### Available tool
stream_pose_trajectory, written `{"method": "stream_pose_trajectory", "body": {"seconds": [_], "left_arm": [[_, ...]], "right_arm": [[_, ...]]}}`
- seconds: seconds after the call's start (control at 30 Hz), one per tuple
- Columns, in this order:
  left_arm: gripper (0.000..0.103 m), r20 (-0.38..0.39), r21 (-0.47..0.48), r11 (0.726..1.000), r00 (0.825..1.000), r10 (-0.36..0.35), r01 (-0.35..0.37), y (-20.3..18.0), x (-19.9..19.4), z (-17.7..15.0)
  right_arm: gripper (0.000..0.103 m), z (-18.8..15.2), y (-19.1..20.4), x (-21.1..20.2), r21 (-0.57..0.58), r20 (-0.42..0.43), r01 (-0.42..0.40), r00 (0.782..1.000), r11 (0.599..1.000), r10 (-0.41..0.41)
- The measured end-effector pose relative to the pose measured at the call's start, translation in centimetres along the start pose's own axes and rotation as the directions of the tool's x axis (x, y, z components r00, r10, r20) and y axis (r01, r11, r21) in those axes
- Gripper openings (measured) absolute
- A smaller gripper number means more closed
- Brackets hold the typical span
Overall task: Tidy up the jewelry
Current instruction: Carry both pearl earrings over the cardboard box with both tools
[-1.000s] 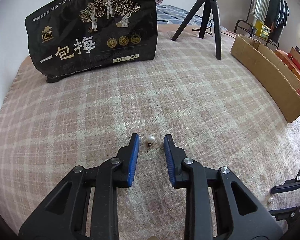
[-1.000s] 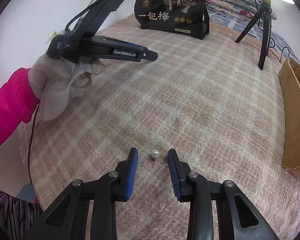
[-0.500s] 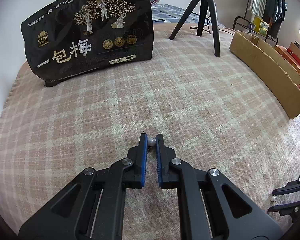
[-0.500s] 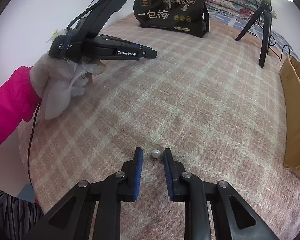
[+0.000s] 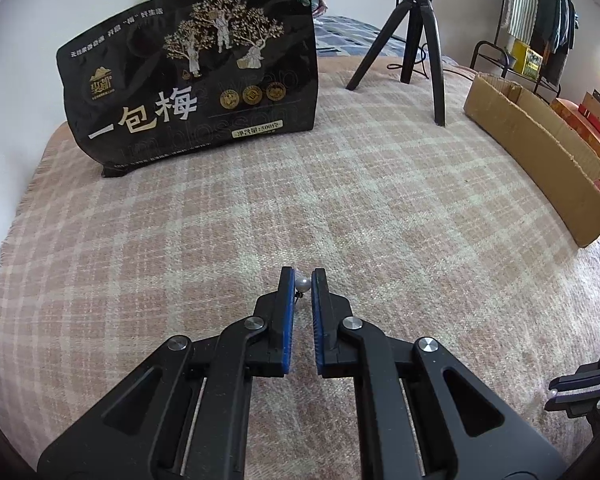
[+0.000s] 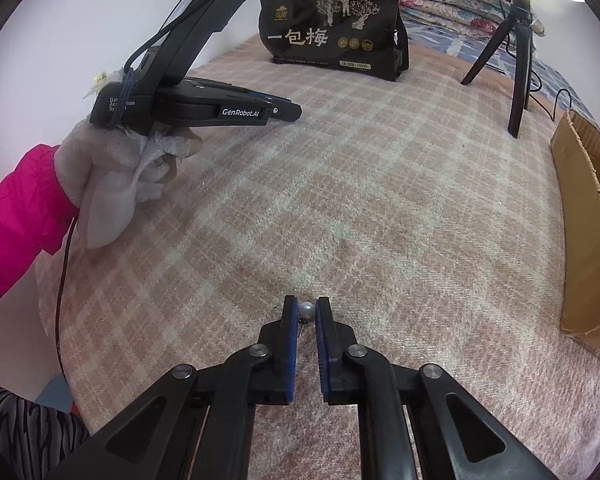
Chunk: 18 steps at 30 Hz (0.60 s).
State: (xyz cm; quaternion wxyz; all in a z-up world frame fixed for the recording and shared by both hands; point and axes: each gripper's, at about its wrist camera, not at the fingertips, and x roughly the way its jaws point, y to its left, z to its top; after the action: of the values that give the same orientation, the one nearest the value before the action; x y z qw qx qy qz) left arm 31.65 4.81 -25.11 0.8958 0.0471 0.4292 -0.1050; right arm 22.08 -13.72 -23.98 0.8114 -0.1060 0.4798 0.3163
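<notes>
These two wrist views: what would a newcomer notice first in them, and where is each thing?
Most striking is a pearl earring pinched between the blue pads of the left tongs, and a second pearl earring pinched the same way in the right tongs, both low at the centre over the pink plaid blanket. Behind them, a large black snack bag stands upright at the far edge, with a black tripod to its right.
</notes>
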Motion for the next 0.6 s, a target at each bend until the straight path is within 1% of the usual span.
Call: {"method": "stream_pose_trajectory", "body": {"seconds": [0.23,0.33,0.43,0.6], "left_arm": [[0.006,0.04,-0.006,1.0,0.999,-0.003,0.004,-0.2,-2.5,0.8],[0.006,0.066,-0.011,1.0,0.998,-0.022,0.023,-0.8,-3.9,1.4],[0.006,0.093,-0.001,0.999,0.995,-0.035,0.035,-1.9,-5.1,1.9],[0.006,0.135,0.032,0.997,0.988,-0.079,0.075,-4.5,-7.1,3.0]], "right_arm": [[0.006,0.2,-0.9,-2.1,0.028,0.044,0.015,0.999,0.999,-0.016],[0.006,0.2,-1.4,-3.3,0.044,0.066,0.023,0.998,0.999,-0.026],[0.006,0.1,-2.0,-4.7,0.058,0.09,0.034,0.995,0.998,-0.04],[0.006,-0.4,-3.5,-7.1,0.096,0.129,0.061,0.989,0.993,-0.074]]}}
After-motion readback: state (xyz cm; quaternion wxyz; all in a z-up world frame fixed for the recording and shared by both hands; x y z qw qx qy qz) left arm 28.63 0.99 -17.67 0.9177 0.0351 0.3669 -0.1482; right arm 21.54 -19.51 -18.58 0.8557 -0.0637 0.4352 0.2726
